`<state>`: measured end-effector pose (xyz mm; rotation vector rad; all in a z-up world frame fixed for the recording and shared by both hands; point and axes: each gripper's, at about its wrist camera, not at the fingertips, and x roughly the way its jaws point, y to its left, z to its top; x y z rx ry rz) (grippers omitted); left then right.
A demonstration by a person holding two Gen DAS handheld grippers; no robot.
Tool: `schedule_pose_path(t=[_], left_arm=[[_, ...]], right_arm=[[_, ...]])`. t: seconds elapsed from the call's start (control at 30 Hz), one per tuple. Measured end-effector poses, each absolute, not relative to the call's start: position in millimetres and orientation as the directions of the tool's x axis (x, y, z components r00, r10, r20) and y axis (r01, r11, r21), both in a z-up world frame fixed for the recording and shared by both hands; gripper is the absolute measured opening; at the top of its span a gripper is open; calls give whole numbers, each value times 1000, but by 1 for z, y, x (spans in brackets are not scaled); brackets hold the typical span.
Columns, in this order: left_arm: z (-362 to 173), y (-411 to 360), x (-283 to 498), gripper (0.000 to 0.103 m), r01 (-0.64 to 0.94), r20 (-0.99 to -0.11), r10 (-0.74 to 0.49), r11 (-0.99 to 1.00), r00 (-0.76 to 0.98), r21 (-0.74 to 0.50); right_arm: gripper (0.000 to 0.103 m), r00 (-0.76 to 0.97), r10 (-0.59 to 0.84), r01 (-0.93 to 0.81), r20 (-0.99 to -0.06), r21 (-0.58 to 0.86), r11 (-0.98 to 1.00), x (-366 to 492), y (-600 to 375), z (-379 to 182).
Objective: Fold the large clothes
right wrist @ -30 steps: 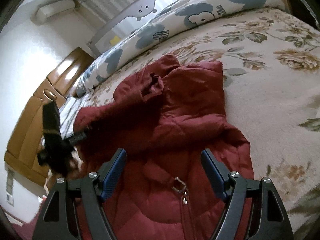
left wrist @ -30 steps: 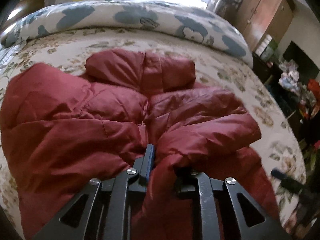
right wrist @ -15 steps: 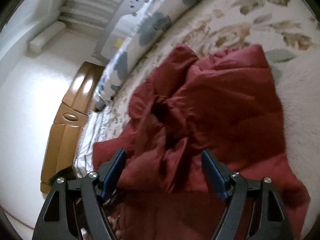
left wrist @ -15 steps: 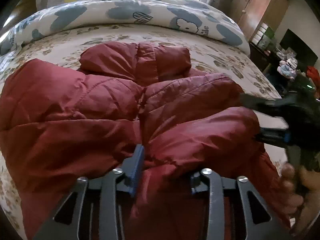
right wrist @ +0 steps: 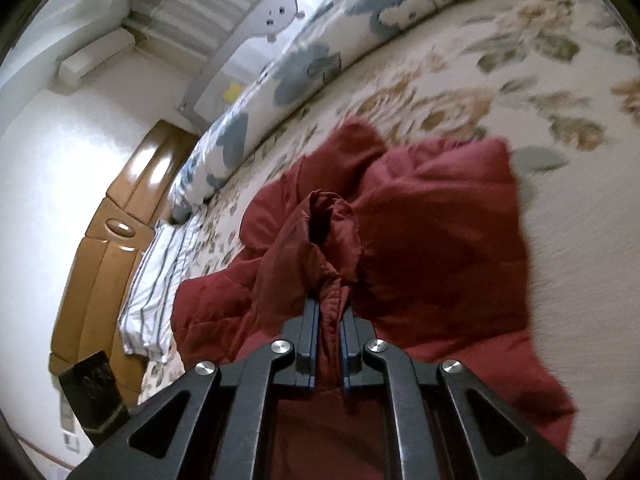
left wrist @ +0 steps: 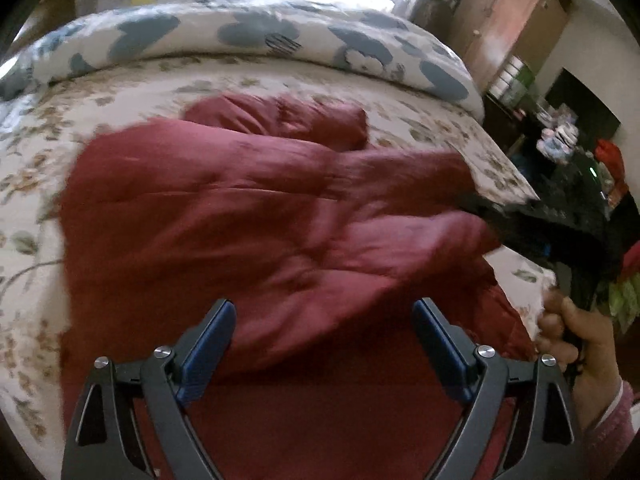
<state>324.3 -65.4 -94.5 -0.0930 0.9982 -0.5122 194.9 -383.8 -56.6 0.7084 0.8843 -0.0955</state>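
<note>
The red padded jacket [left wrist: 248, 224] is spread on the bed [left wrist: 36, 168], over the floral cover, with its hood [left wrist: 280, 120] turned toward the rolled duvet [left wrist: 240, 36] at the far side. The folding is judged to be only at an early stage: one sleeve appears to be laid across the body of the jacket, but the garment is not yet brought into a compact shape, and its lower part is seen loose and wrinkled near the cameras. The left tool [left wrist: 324, 348] is held above the fabric with its jaws wide apart; they have just been opening, and nothing is pressed between the blue pads [left wrist: 208, 344], so the cloth is released on this side. The right tool [right wrist: 329, 344] has just been closing and is now clamped on a bunched fold of the jacket, near what looks like a cuff or sleeve opening [right wrist: 324, 220]. In the left view the right hand [left wrist: 576, 340] is seen at the jacket's edge. It is judged that the gripped part must be carried over, and that the remaining folds and the smoothing are left to do
</note>
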Motion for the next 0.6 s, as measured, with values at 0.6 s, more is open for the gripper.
schedule_pose_path(t=[0.6], left_arm=[[-138,-42,384,84,196,-881,-234,967,411,-165]], right_arm=[[17,563,71,437,-823,369,820,174,-382,-74]])
